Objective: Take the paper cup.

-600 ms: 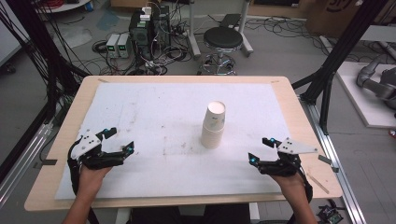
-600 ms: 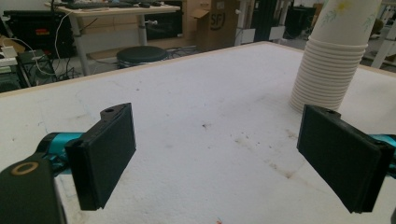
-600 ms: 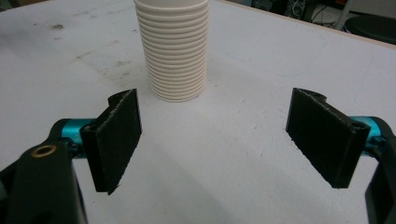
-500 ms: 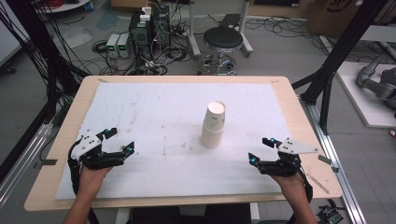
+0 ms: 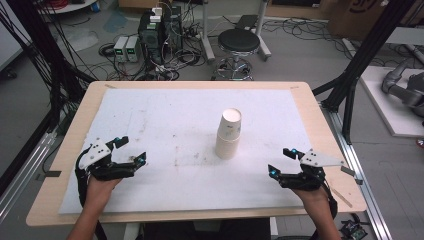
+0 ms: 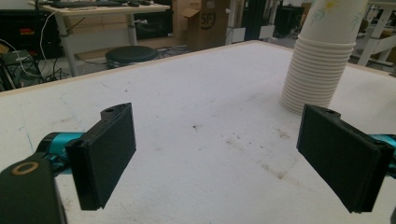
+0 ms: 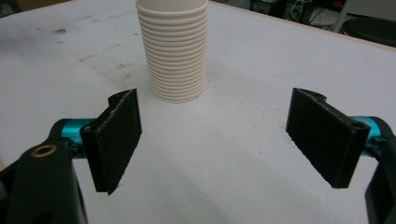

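The left gripper (image 5: 131, 151) rests low over the white mat (image 5: 165, 120) with its jaws spread wide and nothing between them; in the left gripper view its two black pads (image 6: 106, 154) frame only bare, lightly stained mat. The hand (image 5: 100, 192) that carries it comes in from the near edge of the table (image 5: 65, 150). The stack of paper cups (image 5: 229, 134) stands well apart from this gripper, ahead of it and off to its right, and shows at the upper right of the left gripper view (image 6: 322, 56).

The right gripper (image 5: 281, 161) is likewise released, jaws wide and empty, sitting low over the mat on the other side of the cup stack. In the right gripper view its pads (image 7: 114, 140) open onto plain mat, and the cup stack (image 7: 175, 51) stands ahead and a little to the left of the gap, apart from both pads. A grey three-cornered plate (image 5: 320, 158) tops this gripper.

The stack of paper cups stands upside down on the mat, roughly midway between the two grippers and farther from the person than either, touched by neither. Its many nested rims form ridges at the base. Beyond the stack, past the far edge of the table, a round black stool (image 5: 240, 42) stands on the floor among cables and electronics boxes (image 5: 150, 30).
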